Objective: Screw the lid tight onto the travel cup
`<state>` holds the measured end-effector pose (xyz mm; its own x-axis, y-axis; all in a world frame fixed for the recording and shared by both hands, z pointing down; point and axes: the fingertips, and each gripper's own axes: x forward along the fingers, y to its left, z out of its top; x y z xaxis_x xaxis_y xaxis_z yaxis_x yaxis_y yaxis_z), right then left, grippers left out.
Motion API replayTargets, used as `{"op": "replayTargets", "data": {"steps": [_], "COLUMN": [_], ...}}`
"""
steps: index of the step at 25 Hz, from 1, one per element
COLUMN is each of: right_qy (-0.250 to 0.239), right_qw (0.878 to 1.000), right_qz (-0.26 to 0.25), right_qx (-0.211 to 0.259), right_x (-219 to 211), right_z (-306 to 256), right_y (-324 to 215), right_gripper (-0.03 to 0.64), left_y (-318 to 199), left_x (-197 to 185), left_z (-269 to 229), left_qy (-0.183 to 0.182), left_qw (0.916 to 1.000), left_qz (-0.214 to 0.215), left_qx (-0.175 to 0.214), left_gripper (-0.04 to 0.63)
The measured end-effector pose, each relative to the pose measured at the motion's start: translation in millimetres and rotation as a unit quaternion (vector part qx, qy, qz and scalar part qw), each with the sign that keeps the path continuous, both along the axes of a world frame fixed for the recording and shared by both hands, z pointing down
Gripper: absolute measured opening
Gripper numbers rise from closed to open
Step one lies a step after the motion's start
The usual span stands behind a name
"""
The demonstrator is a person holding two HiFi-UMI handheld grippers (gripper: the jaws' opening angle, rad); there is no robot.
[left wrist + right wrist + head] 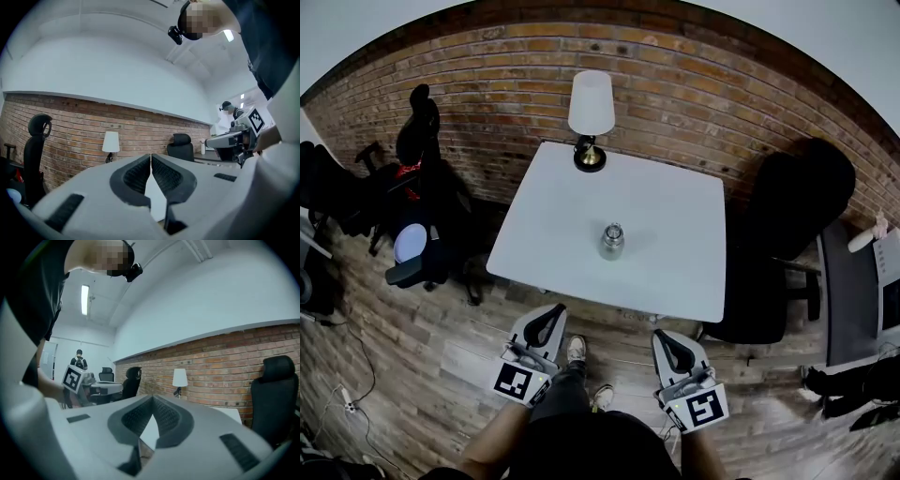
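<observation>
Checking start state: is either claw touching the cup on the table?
No, left claw and right claw sit short of the table, apart from the cup.

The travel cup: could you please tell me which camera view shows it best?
The head view: the travel cup stands upright near the middle of the white table, seen from above with nothing in front. Neither gripper view shows the cup; each looks past its own shut jaws toward the table lamp.

Travel cup (611, 246) on table (675, 248), lid (612, 228) seemingly on it, lamp (591, 105) behind, chair (792, 206) right
</observation>
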<state>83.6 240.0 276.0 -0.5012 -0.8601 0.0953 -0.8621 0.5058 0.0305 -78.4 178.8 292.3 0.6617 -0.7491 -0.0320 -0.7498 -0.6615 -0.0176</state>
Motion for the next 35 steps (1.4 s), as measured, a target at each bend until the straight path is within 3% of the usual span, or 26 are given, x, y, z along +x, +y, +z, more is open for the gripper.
{"op": "replayTargets", "data": {"steps": [11,14,19,26,30,35], "right_qy": [0.022,0.026,0.031,0.041,0.036,0.031], "right_qw": [1.000,0.999,0.997,0.996,0.996,0.996], "right_qz": [0.021,0.042,0.064,0.080,0.077,0.065], "right_qx": [-0.005,-0.010,-0.012,-0.030,-0.034,-0.052], "right_x": [-24,-29,-31,-19,-7,6], "right_z": [-16,-17,-17,-13,-5,9], "right_y": [-123,-147,-173,-188,-195,-208], "right_gripper": [0.012,0.014,0.014,0.014,0.014,0.014], "left_y": [-125,-150,-181,-201,-202,-202], "left_x": [-6,-13,-16,8,24,33], "left_z": [6,5,26,37,44,52], "left_qy": [0.028,0.041,0.038,0.052,0.041,0.029], "left_qw": [0.9981,0.9978,0.9955,0.9928,0.9911,0.9923], "left_qz": [0.029,0.042,0.054,0.083,0.085,0.083], "left_qx": [-0.046,-0.031,-0.069,-0.068,-0.094,-0.087], "left_gripper": [0.031,0.031,0.031,0.031,0.031,0.031]}}
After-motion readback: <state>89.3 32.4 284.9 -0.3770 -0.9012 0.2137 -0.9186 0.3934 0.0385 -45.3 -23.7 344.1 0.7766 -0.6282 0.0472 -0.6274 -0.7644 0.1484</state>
